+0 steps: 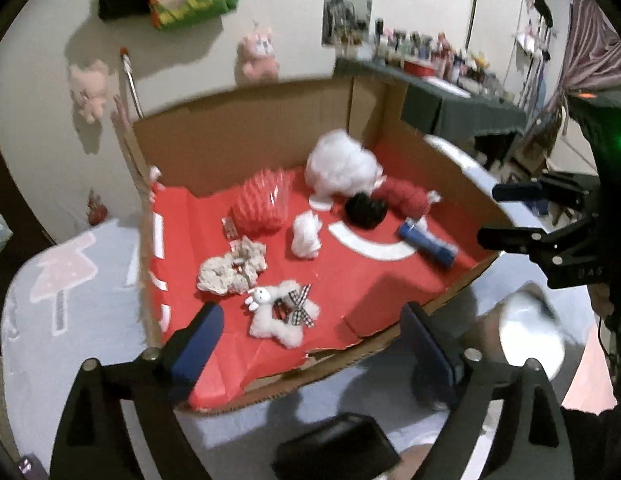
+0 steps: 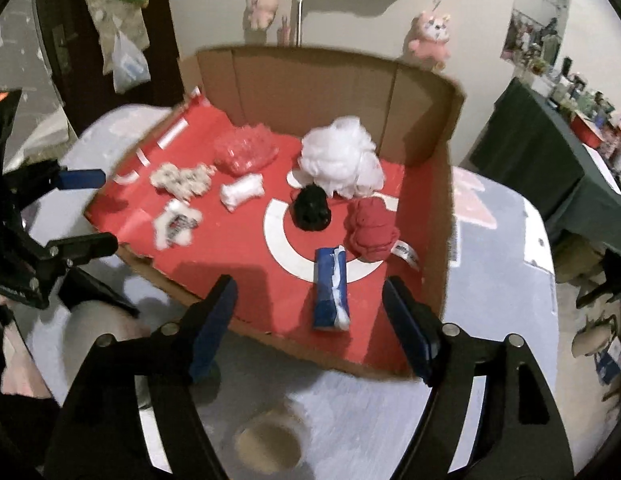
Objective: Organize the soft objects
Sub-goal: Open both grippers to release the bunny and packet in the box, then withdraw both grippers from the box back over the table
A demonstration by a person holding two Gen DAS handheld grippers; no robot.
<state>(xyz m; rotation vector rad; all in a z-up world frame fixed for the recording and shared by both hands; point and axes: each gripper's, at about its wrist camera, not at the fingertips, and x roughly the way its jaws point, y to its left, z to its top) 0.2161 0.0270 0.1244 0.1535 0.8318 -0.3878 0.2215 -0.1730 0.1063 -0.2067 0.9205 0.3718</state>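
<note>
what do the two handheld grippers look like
Both the left gripper and the right gripper have black angular frames with silver bolts and two fingers faced with dark blue pads. The right one's body shows a small green light.

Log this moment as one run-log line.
left gripper: open, empty | right gripper: open, empty | both over near edge of box | blue pack ahead of right gripper | items lie in box

Box [image 2: 442, 184] on table [image 2: 502, 320], pouf [image 2: 338, 160] behind scrunchie [image 2: 310, 208], packet [image 2: 329, 292] nearest.
</note>
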